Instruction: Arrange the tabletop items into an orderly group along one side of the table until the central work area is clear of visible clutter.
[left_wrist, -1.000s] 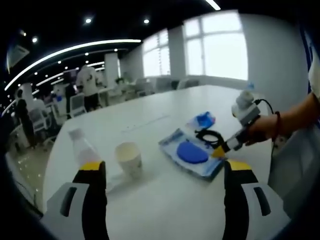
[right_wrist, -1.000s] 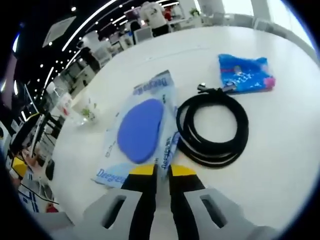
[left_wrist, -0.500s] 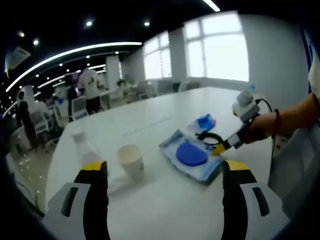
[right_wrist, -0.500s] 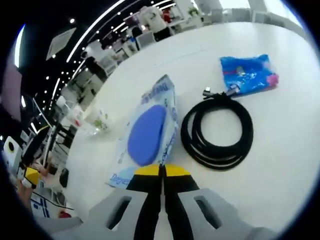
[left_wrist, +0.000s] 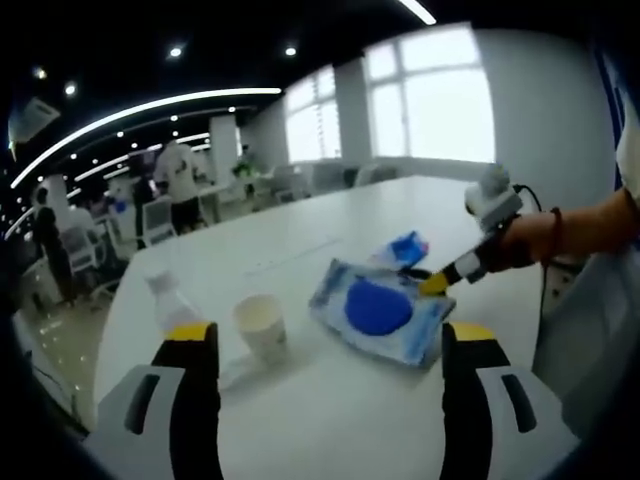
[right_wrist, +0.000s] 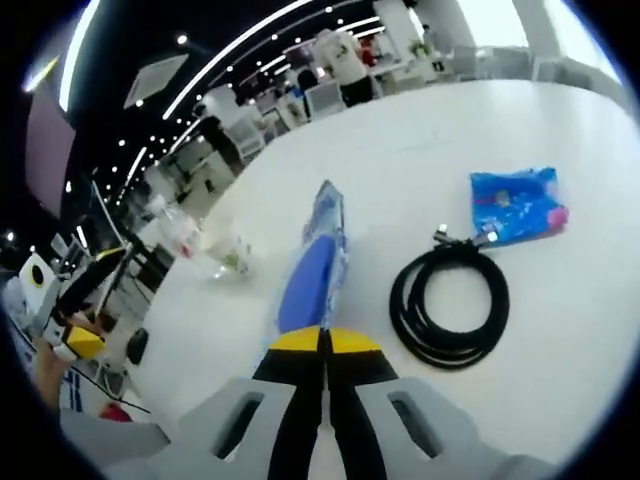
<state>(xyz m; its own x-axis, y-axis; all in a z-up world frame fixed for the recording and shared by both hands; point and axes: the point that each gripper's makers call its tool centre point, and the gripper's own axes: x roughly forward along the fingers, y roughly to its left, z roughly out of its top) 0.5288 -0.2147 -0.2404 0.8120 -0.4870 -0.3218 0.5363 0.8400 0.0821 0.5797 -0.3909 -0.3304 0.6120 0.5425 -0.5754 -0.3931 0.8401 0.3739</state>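
clear plastic is what we pinch: our right gripper (right_wrist: 322, 340) has its jaws closed on the near edge of the packet with the blue pad (right_wrist: 312, 275), tilted up off the white desk (right_wrist: 400, 170). beside it on the desk lie the black cable coil (right_wrist: 450, 305) and the blue pouch (right_wrist: 517, 205). our left gripper (left_wrist: 325, 340) hovers with jaws spread wide, holding nothing, over the desk's near edge, close to the paper cup (left_wrist: 260, 325) and the plastic bottle (left_wrist: 168, 298).

Cable coil (right_wrist: 450, 305) between pouch (right_wrist: 312, 275) and packet (right_wrist: 517, 205) (cup (left_wrist: 260, 325) beside bottle (left_wrist: 168, 300)).
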